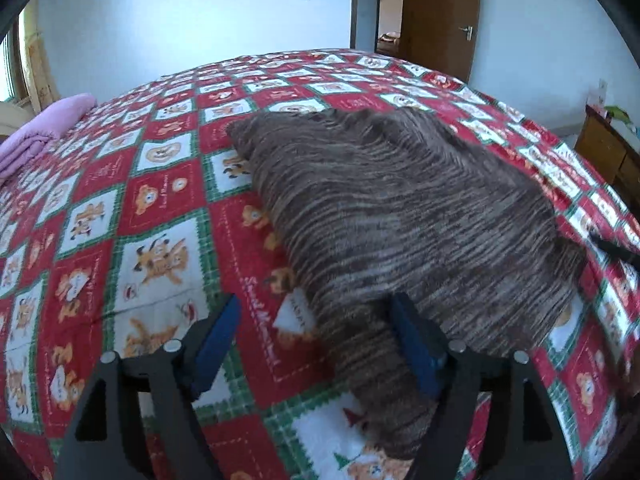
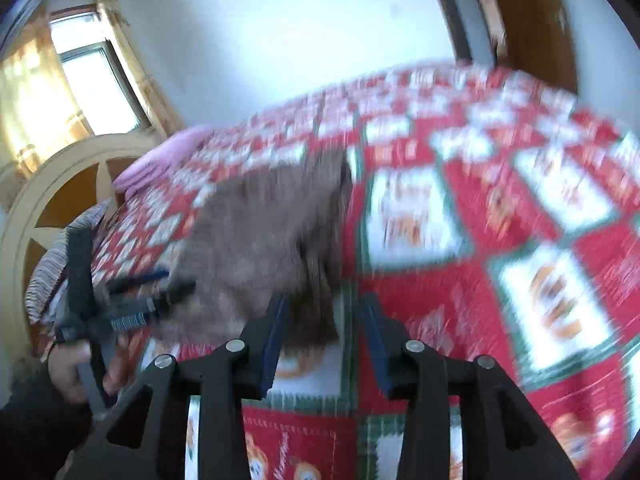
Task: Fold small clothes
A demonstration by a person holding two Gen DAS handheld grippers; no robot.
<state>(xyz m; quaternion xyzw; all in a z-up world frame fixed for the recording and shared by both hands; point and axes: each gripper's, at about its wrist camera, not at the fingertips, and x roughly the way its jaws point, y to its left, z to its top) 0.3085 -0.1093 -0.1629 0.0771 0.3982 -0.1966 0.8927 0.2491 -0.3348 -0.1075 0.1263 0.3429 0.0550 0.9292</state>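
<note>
brown sweater (image 1: 400, 216) on quilt (image 1: 160, 200), left tongs (image 1: 316, 320) agape

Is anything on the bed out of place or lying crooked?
Nothing is spilled or damaged. The brown striped garment lies at an angle across the checked bedspread, with one narrow part trailing toward the open left claw. The right wrist view is blurred.
</note>
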